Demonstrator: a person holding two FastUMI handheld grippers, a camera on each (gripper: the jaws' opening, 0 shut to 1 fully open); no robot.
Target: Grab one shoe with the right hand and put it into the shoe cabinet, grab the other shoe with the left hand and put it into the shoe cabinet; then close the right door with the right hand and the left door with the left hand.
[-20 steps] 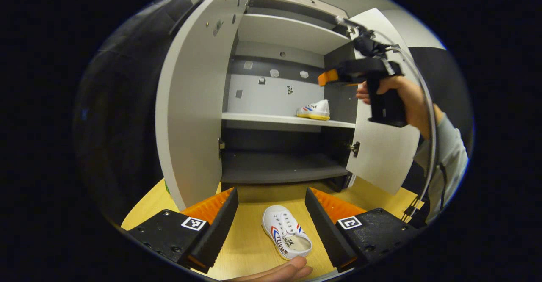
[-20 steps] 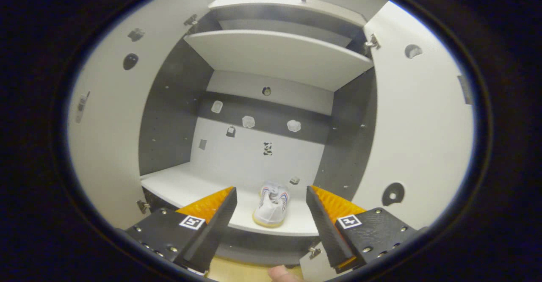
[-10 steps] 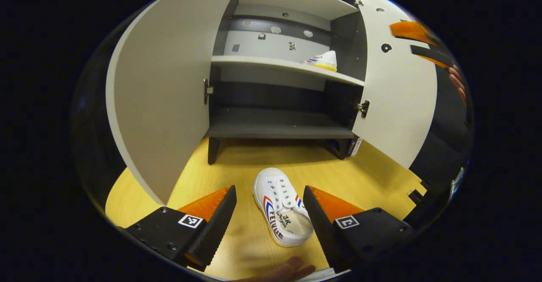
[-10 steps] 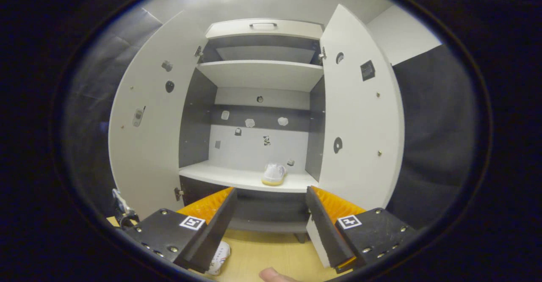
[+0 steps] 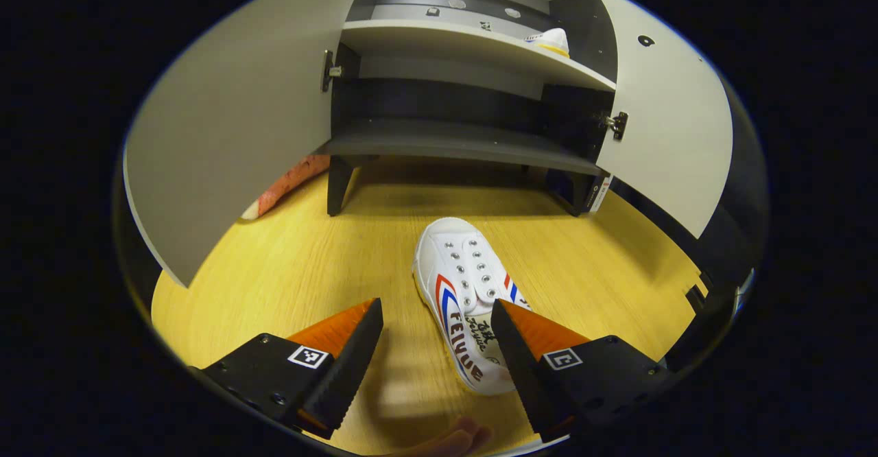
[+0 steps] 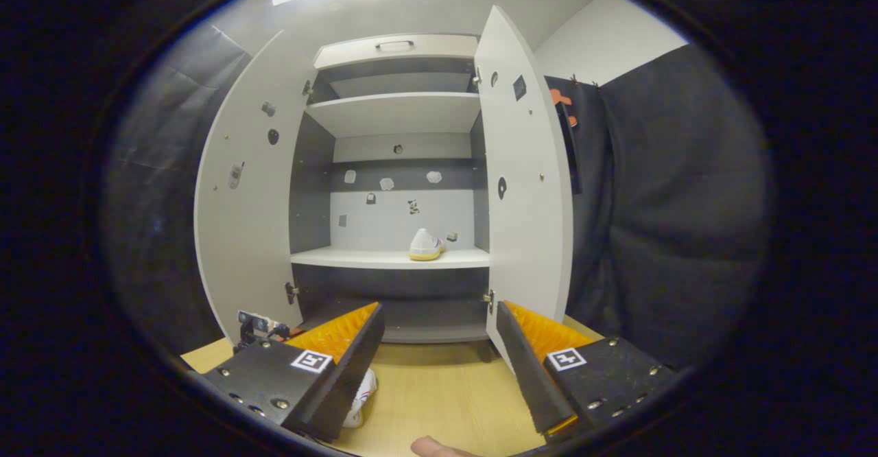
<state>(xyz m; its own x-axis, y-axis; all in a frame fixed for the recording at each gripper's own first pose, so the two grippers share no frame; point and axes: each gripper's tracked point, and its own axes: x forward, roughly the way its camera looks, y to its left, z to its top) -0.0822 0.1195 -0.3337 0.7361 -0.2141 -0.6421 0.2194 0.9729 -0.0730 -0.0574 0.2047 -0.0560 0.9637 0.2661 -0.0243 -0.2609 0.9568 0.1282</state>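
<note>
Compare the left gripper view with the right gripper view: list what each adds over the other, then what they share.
Left gripper view adds the open left gripper low over the floor shoe's lace eyelets and stripes, plus the cabinet's dark bottom shelf. Right gripper view adds the open right gripper held back from the cabinet, with the upper shelf and top handle. Both show the two open doors and the shoe on the white shelf.

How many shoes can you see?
2. One shoe lies on the wooden floor between the left tongs. The other shoe sits on the cabinet's middle shelf. More could hide behind the doors.
</note>
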